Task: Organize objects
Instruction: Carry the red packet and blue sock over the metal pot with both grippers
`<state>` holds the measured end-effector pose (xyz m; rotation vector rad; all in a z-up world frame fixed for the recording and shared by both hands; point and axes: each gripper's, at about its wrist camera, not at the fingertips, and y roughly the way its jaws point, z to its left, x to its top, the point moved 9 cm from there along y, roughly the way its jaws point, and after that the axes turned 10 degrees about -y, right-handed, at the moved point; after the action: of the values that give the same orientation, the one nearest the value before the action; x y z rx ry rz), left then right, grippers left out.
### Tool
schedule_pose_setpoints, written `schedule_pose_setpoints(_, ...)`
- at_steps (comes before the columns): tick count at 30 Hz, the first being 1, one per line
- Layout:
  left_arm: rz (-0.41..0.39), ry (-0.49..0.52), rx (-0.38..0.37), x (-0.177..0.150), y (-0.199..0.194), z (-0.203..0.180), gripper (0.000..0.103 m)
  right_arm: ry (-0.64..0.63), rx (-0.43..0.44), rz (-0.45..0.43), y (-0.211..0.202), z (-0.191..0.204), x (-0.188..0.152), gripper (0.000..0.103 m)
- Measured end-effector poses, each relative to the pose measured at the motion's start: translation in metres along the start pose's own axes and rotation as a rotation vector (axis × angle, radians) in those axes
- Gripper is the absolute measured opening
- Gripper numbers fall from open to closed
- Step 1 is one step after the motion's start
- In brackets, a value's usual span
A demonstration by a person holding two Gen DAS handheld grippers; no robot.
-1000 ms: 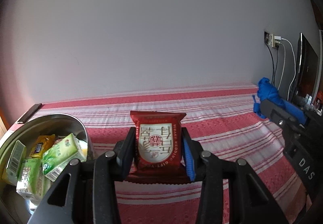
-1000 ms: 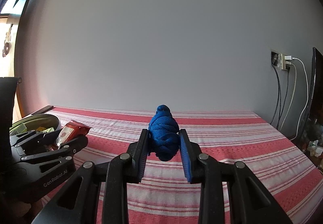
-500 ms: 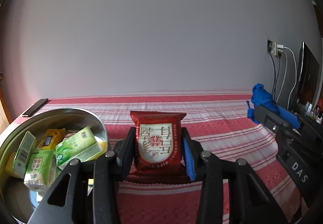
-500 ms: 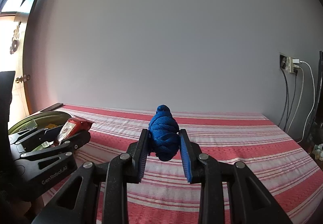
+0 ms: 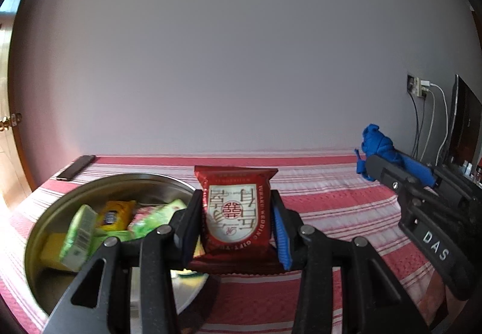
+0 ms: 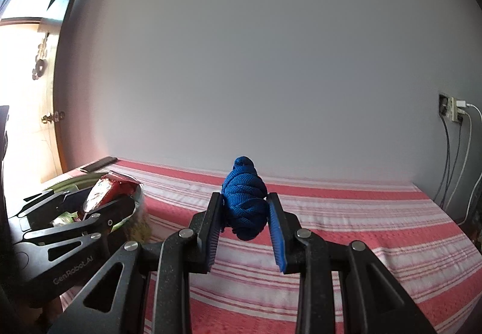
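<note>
Risk: red packet [image 5: 234, 212] clamped in left gripper [image 5: 235, 224], rope bundle [image 6: 244, 201] pinched in right gripper [image 6: 244, 227]; slick wrapper liable to slip short of bowl [image 5: 90, 183] just left.

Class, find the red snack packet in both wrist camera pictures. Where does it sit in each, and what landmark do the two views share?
Left wrist view: the red snack packet sits at centre, upright, clamped in the left gripper.
Right wrist view: the packet is at the left edge, seen side-on, above the metal bowl.
Shared landmark: the wall socket with plugged-in cables, at right.
</note>
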<state>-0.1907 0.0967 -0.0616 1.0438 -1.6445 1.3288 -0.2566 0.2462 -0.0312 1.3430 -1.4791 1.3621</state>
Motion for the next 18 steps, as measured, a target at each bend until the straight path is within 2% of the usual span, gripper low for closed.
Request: schedule_pose_setpoints(18, -0.025, -0.048, 0.135, 0.019, -0.014, 0.078, 0.042, -0.068, 0.116, -0.063, 0.012, 0.062, 0.054, 0.032)
